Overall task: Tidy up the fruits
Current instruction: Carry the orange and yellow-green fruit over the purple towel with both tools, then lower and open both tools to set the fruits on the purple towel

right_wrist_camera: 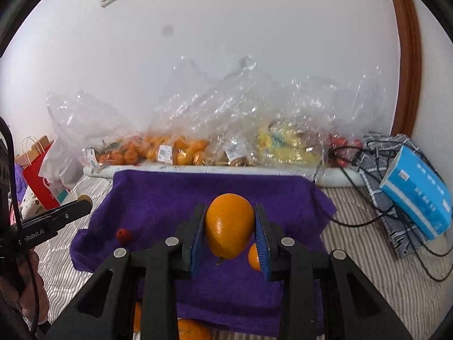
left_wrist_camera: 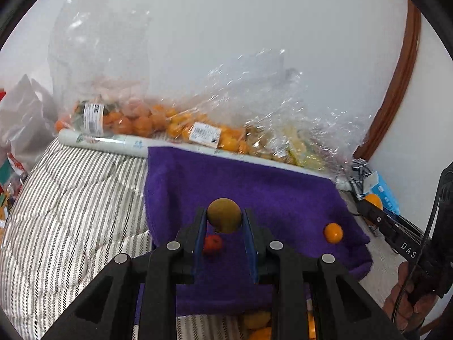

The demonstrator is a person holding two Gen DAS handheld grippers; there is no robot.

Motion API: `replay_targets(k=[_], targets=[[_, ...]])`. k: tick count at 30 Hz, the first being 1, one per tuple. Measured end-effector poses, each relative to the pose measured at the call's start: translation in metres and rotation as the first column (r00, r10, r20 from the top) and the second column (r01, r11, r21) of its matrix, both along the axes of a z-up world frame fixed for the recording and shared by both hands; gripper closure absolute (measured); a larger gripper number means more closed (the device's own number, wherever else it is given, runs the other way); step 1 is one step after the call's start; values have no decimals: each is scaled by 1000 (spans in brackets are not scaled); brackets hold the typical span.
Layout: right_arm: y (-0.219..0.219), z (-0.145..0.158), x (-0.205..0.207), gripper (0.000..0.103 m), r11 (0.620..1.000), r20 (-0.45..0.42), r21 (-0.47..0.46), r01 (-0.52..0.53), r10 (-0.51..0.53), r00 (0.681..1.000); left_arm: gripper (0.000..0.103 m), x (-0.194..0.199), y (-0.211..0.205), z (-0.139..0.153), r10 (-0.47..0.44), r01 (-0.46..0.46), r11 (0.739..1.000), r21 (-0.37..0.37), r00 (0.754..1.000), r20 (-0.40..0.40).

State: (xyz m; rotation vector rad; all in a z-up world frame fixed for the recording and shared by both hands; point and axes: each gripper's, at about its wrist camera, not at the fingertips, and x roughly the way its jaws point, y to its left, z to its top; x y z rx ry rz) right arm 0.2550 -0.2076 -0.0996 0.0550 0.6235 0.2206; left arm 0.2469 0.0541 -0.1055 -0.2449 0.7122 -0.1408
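Above the purple cloth point(left_wrist_camera: 283, 198), each tool grips fruit (left point(left_wrist_camera: 223, 221) brown fruit point(left_wrist_camera: 224, 214), right point(right_wrist_camera: 230, 223) an orange point(right_wrist_camera: 229, 225)).

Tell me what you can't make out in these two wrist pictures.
- Bagged fruit, left wrist view: blurred behind crinkled plastic, labels unreadable.
- Small orange, right wrist view: half hidden by the right claw holding the large orange.
- Fruit at bottom edge, left wrist view: cut off by the frame.
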Motion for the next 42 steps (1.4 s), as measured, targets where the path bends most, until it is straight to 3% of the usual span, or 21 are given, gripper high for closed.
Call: replay_targets(k=[7,15,22,42], targets=[[-6,-15,10,71,999,-15,-39,28,-29,999,79,7,6,-14,20,-20,1000,-6,1000,-23],[-17,-25,14,71,999,-37,-4,37,-37,999,79,10,4,-21,20,-20,1000,2,999,-36],[-10,-34,18,71,1000,-69,-12,16,-17,997,79,15,11,-28,45,-46,999,-16,997,-67],[4,-53,23,71,999,-136,-36,-29,23,990,79,19,8,-36,57,-55,998,18,994,-98]])
